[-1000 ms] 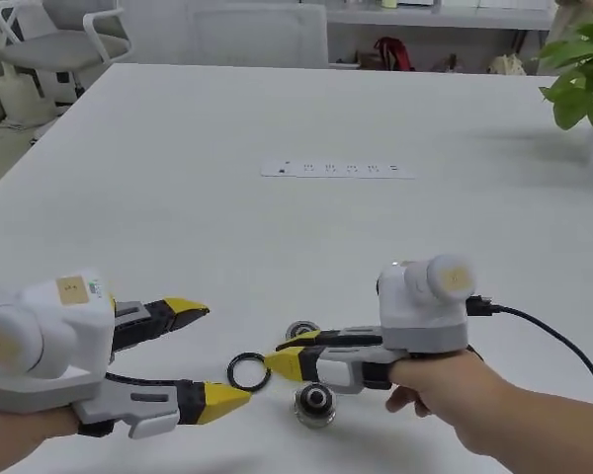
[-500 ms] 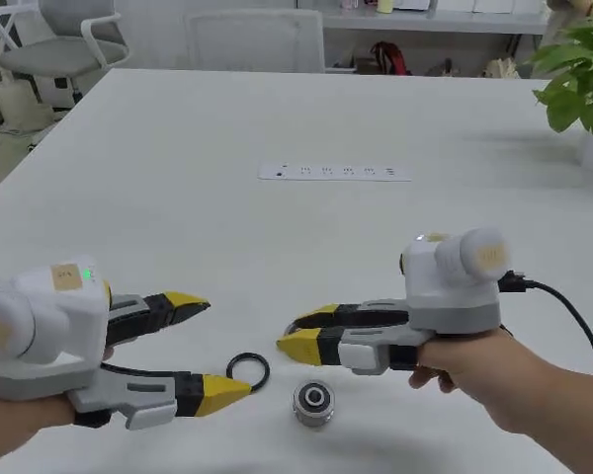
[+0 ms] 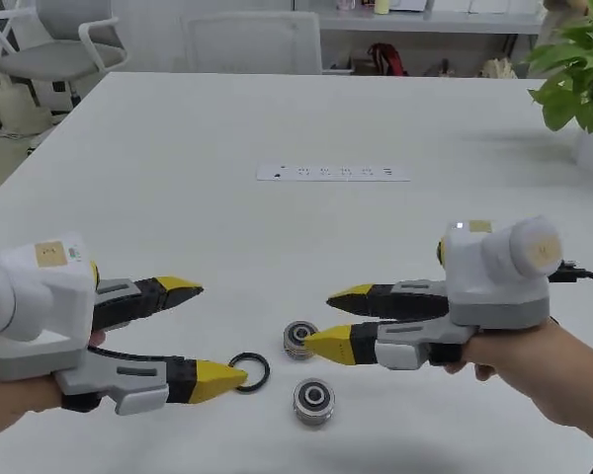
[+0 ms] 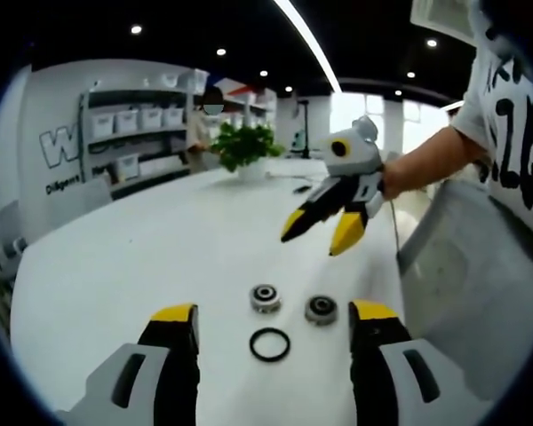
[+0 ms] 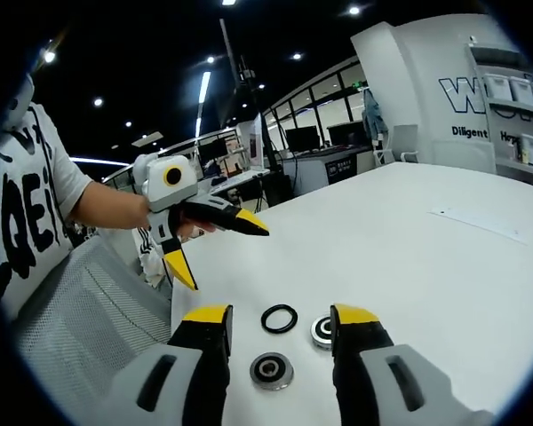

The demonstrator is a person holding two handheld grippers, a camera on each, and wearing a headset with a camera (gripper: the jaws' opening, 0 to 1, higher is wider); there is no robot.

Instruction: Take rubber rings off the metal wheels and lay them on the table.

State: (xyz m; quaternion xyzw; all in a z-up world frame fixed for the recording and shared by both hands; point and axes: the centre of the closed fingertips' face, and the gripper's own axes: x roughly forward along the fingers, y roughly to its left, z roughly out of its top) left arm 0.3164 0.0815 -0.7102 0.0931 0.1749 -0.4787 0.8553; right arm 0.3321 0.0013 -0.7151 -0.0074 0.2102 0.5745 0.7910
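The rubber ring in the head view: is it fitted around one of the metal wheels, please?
No, the rubber ring lies loose on the table, apart from both metal wheels.

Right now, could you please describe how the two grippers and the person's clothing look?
Both the left gripper and right gripper have white housings, grey grips and black jaws tipped yellow. The left carries a tan label; a black cable leaves the right. The person wears a white short-sleeved T-shirt with black lettering.

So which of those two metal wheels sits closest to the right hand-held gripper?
The round metal wheel farther from the person, beside the lower tip of the right hand-held gripper; the other wheel lies nearer the person.
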